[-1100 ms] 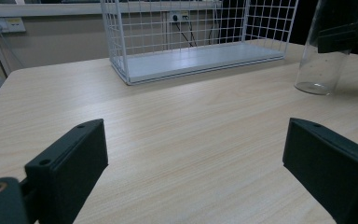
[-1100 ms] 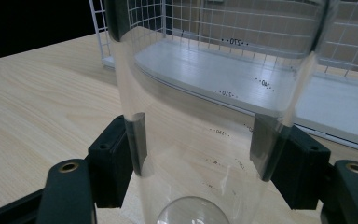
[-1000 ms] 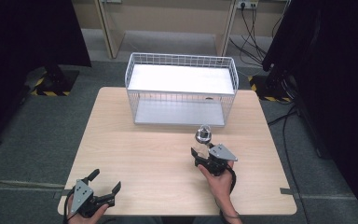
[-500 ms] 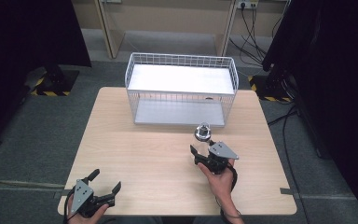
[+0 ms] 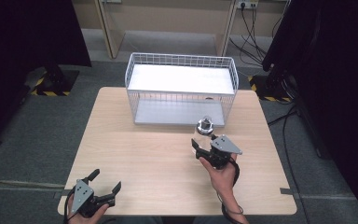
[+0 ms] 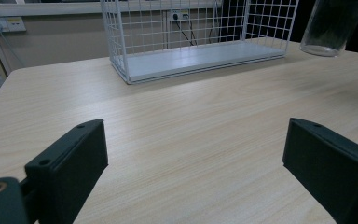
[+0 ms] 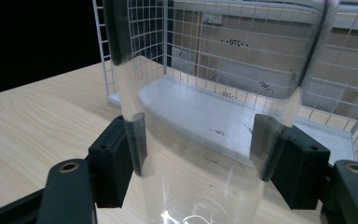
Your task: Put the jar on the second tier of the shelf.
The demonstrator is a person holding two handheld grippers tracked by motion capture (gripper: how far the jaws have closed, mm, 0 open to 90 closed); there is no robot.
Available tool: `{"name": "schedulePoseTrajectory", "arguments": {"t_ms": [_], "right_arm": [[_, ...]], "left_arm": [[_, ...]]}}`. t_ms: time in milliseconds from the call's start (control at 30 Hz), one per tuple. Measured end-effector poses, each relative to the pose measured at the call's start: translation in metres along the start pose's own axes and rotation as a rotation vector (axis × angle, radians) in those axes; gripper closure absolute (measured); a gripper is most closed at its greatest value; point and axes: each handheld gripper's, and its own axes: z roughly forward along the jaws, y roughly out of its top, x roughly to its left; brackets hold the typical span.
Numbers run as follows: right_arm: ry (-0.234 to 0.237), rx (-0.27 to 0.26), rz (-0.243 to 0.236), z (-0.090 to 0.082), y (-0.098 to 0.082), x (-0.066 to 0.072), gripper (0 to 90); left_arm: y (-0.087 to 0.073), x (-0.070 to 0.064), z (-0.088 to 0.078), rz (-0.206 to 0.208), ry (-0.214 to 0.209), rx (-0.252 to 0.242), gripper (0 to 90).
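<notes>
- The right gripper (image 5: 199, 148) is clamped on a clear bottle (image 5: 203, 135), one black pad pressing on each side of its wall.
- In the right gripper view, the bottle (image 7: 205, 121) stands upright between the jaws, with small printed measuring marks showing through its see-through wall.
- The bottle has a dark, knob-like top and sits over the right half of the wooden table (image 5: 135, 154), just in front of the wire basket (image 5: 182, 88).
- In the left gripper view, the bottle's base (image 6: 326, 28) appears at the upper right, close to the basket's corner; whether it touches the tabletop I cannot tell.
- The white wire basket stands at the far middle of the table, with a flat white floor inside.
- The left gripper (image 5: 106, 183) is held at the near left corner of the table, well apart from the bottle.
- Its jaws stand wide apart with only bare tabletop between them, as the left gripper view (image 6: 196, 154) shows.
</notes>
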Motion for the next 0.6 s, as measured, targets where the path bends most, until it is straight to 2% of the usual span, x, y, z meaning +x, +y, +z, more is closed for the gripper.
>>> {"name": "schedulePoseTrajectory", "arguments": {"t_ms": [600], "right_arm": [[-0.010, -0.032, -0.001, 0.002, 0.026, -0.004, 31.7]], "left_arm": [[0.000, 0.000, 0.000, -0.002, -0.003, -0.002, 5.9]]}}
